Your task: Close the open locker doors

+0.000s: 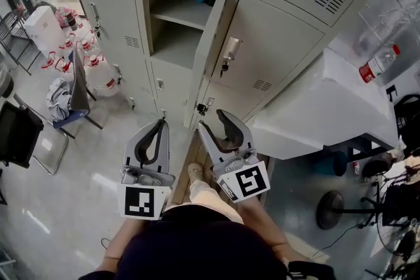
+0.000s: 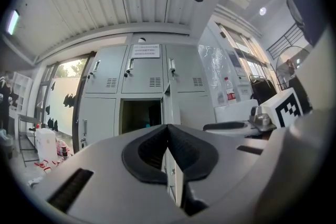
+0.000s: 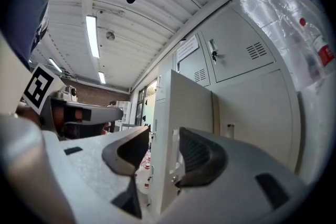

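Nearest, at 6 o'clock in the head view, the left gripper (image 2: 168, 127) is being held low. Its fingers (image 2: 149, 152) are being kept together at the tips, with nothing between them. Just beside it, toward 5 o'clock, the right gripper (image 3: 164, 136) is being carried with its fingers (image 3: 202, 157) standing apart and nothing clamped. The free edge of the open door (image 3: 186, 107) is being lined up with the gap, though contact cannot be confirmed.

Beyond, at 12 o'clock, that door is being seen edge-on. It is swung out toward the person from the right side of the bare compartment (image 1: 174, 23), with closed lockers (image 1: 282, 29) around it. Whether a second, lower door is also standing out is not being shown clearly.

The step in hand is being judged as the approach to the door, with no closing done yet. A push on the door's right-hand face is being called for, placed near the free edge and far from the hinge. It is best being directed toward 10 o'clock, so that the panel is being carried round its arc rather than shoved straight in. The fingers are better being kept off the edge itself, where they risk being pinched against the frame. Pressure is being needed until the latch is being seated.
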A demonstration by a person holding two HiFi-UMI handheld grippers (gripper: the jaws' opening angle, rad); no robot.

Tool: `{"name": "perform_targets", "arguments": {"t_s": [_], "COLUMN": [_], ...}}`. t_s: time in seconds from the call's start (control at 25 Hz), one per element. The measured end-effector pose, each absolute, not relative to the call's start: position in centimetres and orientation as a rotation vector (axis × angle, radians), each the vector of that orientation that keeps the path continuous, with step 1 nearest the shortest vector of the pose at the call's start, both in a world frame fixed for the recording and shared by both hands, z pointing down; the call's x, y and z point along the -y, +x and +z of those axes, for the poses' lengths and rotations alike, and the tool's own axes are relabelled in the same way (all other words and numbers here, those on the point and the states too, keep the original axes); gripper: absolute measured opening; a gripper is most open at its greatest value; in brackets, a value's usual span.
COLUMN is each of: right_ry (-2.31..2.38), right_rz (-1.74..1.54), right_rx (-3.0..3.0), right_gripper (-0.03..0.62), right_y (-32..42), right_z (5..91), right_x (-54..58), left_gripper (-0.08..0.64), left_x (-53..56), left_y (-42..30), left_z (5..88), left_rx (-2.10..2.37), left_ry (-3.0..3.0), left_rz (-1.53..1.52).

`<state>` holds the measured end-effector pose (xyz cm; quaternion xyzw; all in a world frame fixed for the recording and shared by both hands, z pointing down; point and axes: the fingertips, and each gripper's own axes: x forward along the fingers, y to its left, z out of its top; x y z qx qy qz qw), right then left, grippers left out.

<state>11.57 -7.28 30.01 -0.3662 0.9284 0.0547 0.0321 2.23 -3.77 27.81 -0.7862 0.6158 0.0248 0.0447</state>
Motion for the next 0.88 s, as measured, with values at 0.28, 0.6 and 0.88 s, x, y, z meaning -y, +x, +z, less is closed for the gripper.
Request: {"name": "perform_targets", "arguments": {"t_s": [0.28, 0.6, 0.88], "right_ry": [-0.974, -0.854, -0.758], "right_rz": [0.11, 0.067, 0.043], "right_rx": [-2.944, -3.035, -3.084], "right_gripper": [0.167, 0.167, 0.167], "right_y": [9.9, 8.0, 6.8], "right_z": [32.3, 34.6, 35.6], "right_x": [9.9, 12.5, 13.3], "left_gripper": [0.003, 0.003, 0.003], "left_x": [7.2, 9.5, 10.9], "left_y": [1.7, 0.6, -0.1], "left_z": [28.5, 28.8, 29.0], "left_rx": [-1.927, -1.987, -2.021], "left_ry": [-2.381, -2.351, -2.335], "left_rz": [0.054, 0.036, 0.026]}}
